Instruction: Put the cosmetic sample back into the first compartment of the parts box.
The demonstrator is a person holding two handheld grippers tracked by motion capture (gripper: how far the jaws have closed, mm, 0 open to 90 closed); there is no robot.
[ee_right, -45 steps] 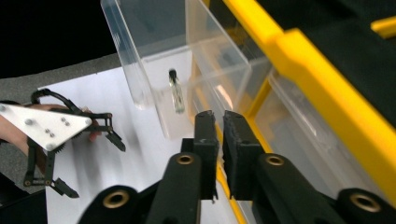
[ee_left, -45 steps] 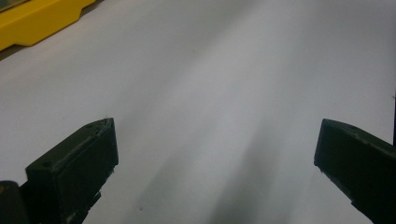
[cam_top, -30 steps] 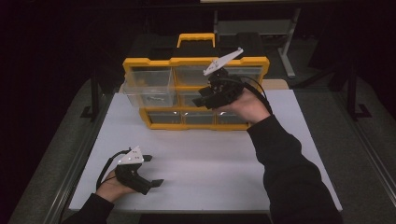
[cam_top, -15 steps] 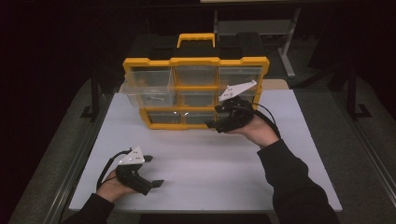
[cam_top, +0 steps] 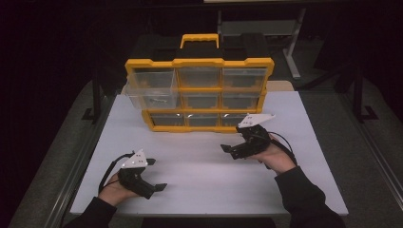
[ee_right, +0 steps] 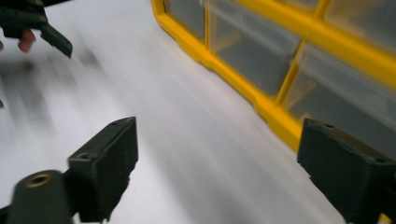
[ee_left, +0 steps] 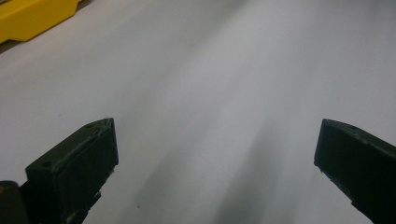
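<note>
A yellow organizer (cam_top: 199, 90) with clear drawers stands upright at the back middle of the white table (cam_top: 199, 180). Its left middle-row drawer (cam_top: 151, 98) juts out a little. My right gripper (cam_top: 228, 151) hovers low over the table in front of the organizer's right bottom corner, open, with nothing between the jaws. In the right gripper view the right gripper (ee_right: 215, 154) points along the organizer's bottom row (ee_right: 261, 70). My left gripper (cam_top: 157, 174) rests near the front left of the table, open and holding nothing. The left gripper (ee_left: 215, 144) looks onto bare tabletop, with the organizer's yellow corner (ee_left: 32, 16) far off.
A black stand and table legs (cam_top: 290, 42) are behind the table in the dark. Bare white tabletop lies between the two grippers and in front of the organizer. The left gripper (ee_right: 44, 28) is at the top left of the right gripper view.
My right gripper has come away from the organizer's right-hand drawers, moving down and toward the person to just above the table. The left gripper has stayed put.
</note>
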